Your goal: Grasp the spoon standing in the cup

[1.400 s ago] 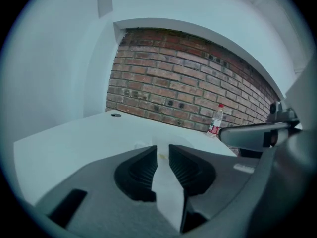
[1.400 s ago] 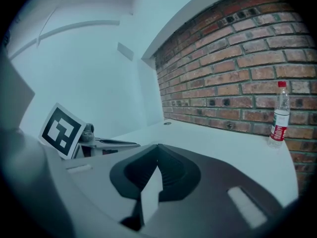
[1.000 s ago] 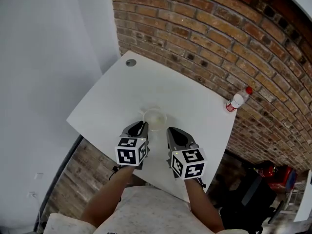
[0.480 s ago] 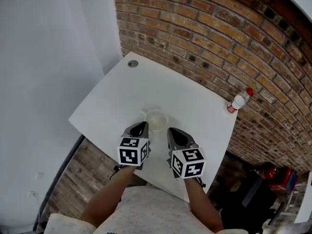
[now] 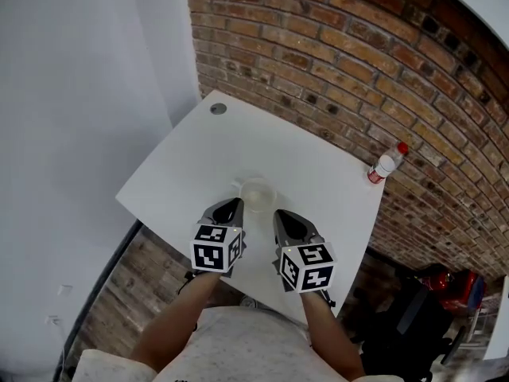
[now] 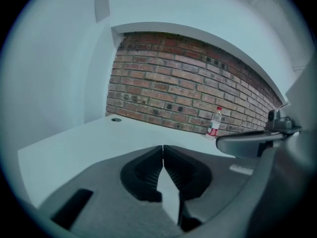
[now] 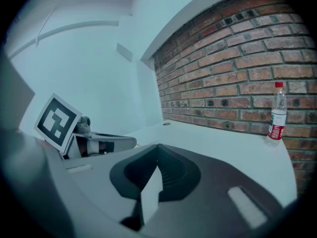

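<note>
No grasp is begun: the left gripper [image 5: 230, 207] and right gripper [image 5: 281, 215] are held, jaws pressed together and empty, just near of the cup [image 5: 256, 193] on the table [image 5: 318, 161], where the spoon cannot clearly be seen.

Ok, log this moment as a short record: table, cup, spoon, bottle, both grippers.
table: white, set against a brick wall
cup: pale, on the table just ahead of both grippers
spoon: too small to make out in the head view
bottle: clear with a red cap, upright at the table's edge by the wall
left gripper: jaws together, nothing between them
right gripper: jaws together, nothing between them
</note>
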Action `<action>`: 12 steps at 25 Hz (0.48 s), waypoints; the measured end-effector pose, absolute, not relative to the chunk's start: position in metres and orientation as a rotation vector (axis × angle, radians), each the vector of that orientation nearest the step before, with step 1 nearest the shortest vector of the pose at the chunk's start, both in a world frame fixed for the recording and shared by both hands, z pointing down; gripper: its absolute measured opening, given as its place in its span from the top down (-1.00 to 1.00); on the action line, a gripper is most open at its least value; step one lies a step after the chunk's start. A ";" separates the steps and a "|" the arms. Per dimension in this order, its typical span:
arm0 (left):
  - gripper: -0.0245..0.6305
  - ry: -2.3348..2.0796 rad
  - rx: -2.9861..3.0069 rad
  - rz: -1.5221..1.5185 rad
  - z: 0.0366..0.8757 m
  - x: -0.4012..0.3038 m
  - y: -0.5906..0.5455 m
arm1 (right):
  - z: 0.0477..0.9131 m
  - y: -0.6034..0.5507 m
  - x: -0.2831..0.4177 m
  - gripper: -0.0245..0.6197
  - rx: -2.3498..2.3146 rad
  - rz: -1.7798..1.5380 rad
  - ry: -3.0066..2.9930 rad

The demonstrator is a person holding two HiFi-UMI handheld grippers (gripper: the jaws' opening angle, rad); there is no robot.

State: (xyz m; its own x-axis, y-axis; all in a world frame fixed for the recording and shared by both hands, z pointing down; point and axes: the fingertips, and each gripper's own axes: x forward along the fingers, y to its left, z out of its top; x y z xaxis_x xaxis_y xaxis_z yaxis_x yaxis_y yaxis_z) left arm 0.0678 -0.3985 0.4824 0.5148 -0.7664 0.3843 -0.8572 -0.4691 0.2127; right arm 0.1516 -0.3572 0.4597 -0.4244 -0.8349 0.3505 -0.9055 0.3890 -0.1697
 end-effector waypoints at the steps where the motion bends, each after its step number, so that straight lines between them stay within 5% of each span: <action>1: 0.91 -1.340 2.390 0.326 0.480 0.067 -0.397 | 0.459 -0.355 0.150 0.90 1.554 0.494 -2.438; 12: 0.91 -1.321 2.461 0.232 0.444 0.047 -0.377 | 0.445 -0.334 0.127 0.90 1.571 0.468 -2.444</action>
State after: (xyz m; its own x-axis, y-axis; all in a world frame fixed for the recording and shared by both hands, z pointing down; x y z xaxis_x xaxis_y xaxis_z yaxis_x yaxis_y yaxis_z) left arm 0.0468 -0.3765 0.4437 0.5552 -0.7765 0.2979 -0.8316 -0.5118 0.2157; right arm 0.1266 -0.3341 0.4445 -0.4158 -0.8467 0.3319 -0.9094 0.3853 -0.1565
